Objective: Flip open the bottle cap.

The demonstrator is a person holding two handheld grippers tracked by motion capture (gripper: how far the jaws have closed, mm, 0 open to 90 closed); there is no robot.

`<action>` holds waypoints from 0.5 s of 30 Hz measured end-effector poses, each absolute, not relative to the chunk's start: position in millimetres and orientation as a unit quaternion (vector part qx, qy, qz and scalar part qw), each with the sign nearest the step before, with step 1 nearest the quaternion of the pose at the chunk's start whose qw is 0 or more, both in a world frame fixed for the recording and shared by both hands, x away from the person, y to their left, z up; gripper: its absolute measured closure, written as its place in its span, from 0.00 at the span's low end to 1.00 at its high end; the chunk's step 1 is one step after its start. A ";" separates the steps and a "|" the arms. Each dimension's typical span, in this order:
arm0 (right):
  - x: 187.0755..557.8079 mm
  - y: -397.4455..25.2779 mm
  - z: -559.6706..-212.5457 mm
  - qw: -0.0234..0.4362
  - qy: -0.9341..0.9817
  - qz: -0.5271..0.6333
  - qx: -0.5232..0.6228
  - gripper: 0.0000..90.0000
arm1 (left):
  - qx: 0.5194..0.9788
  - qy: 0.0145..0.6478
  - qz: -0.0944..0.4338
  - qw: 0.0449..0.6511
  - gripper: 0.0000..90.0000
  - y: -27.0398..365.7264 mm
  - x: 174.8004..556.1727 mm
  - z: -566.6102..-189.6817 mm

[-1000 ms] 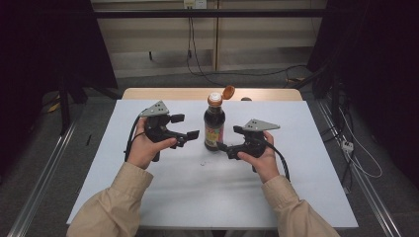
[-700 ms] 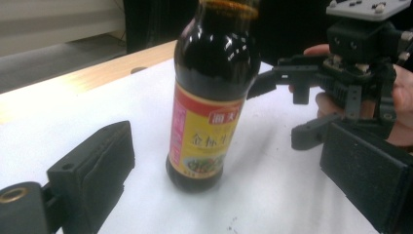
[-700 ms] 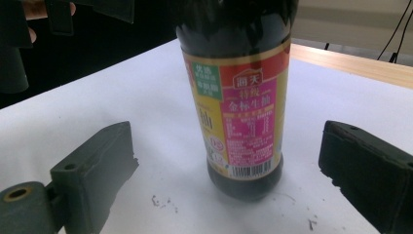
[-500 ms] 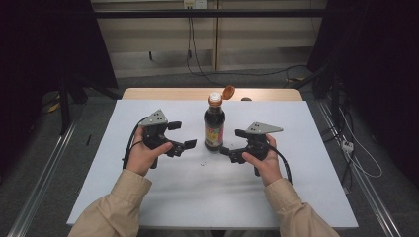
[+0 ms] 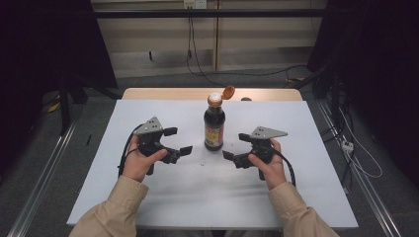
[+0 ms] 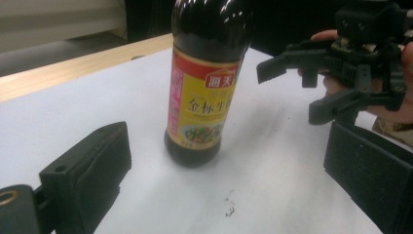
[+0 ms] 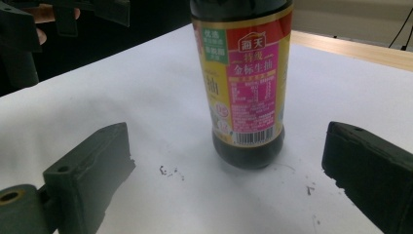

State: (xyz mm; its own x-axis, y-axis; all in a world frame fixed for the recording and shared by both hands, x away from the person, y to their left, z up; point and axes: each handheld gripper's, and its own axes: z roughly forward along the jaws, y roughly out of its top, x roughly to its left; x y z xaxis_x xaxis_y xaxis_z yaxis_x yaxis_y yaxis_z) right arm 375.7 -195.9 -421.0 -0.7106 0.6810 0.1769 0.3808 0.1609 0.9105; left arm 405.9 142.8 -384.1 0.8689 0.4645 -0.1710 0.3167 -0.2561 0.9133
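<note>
A dark soy sauce bottle point(image 5: 214, 126) with a yellow and pink label stands upright mid-table, its orange flip cap point(image 5: 228, 92) hinged open. My left gripper point(image 5: 180, 140) is open just left of the bottle, apart from it and pointing at it. My right gripper point(image 5: 232, 146) is open on the bottle's right, also apart. In the left gripper view the bottle point(image 6: 204, 92) stands ahead of the wide-apart jaws, with the right gripper point(image 6: 290, 90) beyond it. In the right gripper view the bottle point(image 7: 246, 83) stands ahead between the spread jaws, touching neither.
A white sheet point(image 5: 148, 192) covers the table, with the wooden table edge point(image 5: 163, 93) bare at the back. Small dark specks point(image 7: 168, 171) lie on the sheet near the bottle's base. Metal rails point(image 5: 39, 182) and cables point(image 5: 365, 168) run along the floor on both sides.
Both grippers have drawn back from the bottle toward the person, the left one farther leftward. The bottle has stayed put.
</note>
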 end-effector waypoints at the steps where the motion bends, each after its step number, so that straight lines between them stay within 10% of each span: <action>1: 374.6 -196.5 -421.1 0.139 0.748 0.543 0.354 0.04 | 0.790 0.249 0.068 0.556 0.04 144.0 405.6 -384.8; 15: 363.6 -210.0 -427.1 0.141 0.746 0.540 0.363 0.04 | 0.791 0.257 0.073 0.550 0.04 160.5 397.5 -397.3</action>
